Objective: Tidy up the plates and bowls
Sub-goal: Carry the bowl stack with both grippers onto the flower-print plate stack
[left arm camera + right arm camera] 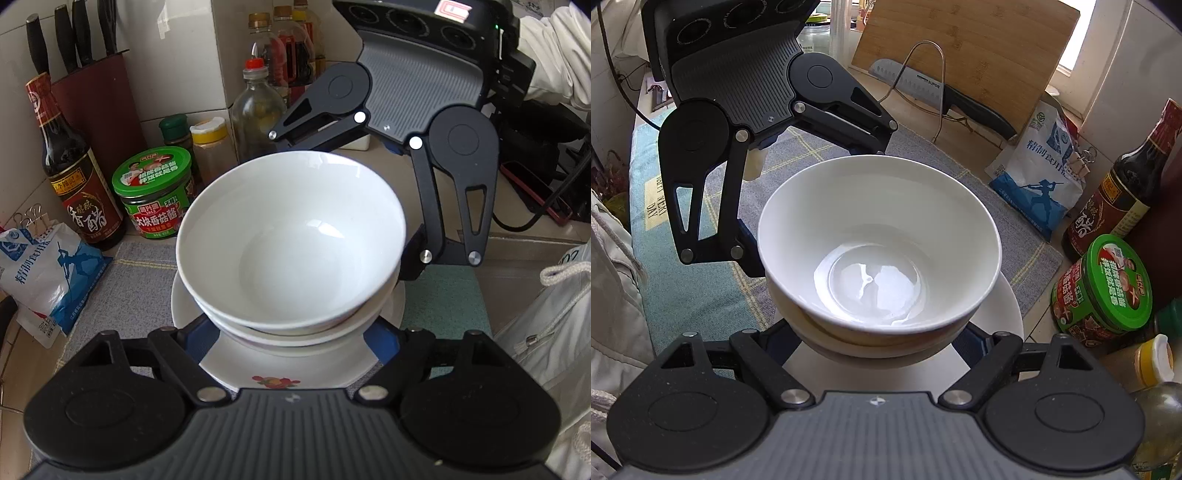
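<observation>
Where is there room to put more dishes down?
Free: the grey checked mat between the white stacked bowls and the bamboo cutting board; also the teal mat. Crowded: the green-lidded jar and dark vinegar bottle beside the wall.

1. Lighting: bright, soft daylight; strongest from the window (1067,55) at the upper right of the right wrist view, blown out white.
2. Glare: sheen patches on the bowl (875,280) floor.
3. Shadows: faint, soft-edged.
4. Distortion: heavy fisheye bending, dark corner vignettes.
5. Focus: centre sharp; edges slightly soft.
</observation>
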### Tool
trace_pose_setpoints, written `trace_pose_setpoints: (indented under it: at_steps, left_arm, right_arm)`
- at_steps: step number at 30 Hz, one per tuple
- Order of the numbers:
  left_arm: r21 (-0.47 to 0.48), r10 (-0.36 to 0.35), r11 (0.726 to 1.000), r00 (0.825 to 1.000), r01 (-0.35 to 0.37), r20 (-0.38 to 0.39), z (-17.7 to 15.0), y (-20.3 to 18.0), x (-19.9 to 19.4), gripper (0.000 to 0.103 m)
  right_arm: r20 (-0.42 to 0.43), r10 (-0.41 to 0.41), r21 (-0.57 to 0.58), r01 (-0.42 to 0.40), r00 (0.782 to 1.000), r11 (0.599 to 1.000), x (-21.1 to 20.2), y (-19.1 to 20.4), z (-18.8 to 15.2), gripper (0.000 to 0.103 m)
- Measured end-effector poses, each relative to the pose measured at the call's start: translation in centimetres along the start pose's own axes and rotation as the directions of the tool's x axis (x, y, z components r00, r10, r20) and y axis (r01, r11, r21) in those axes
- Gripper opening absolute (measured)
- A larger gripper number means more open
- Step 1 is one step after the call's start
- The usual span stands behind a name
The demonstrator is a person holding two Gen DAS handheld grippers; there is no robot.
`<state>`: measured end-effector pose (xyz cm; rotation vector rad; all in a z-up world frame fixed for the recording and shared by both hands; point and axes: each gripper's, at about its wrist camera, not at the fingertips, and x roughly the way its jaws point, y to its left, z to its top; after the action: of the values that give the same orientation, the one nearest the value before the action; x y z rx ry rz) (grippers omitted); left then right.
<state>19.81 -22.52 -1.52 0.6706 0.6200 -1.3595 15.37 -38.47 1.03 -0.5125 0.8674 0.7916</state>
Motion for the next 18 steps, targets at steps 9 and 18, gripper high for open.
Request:
trace_pose_setpoints:
  at_steps: [9, 18]
  left_arm:
    - [0.011, -0.016, 1.000, 1.000, 0.016, 0.000, 0.5, 0.6, 1.7, 0.084]
    - [0.005, -0.011, 1.000, 1.000, 0.011, 0.001, 0.5, 0.7, 2.7, 0.084]
  right_arm:
    - [-0.023, -0.022, 0.024, 0.023, 0.999, 0.999, 0.3, -0.6, -0.7, 0.090]
    - [-0.036, -0.029, 0.043, 0.031, 0.999, 0.999, 0.7, -1.0, -1.3, 0.090]
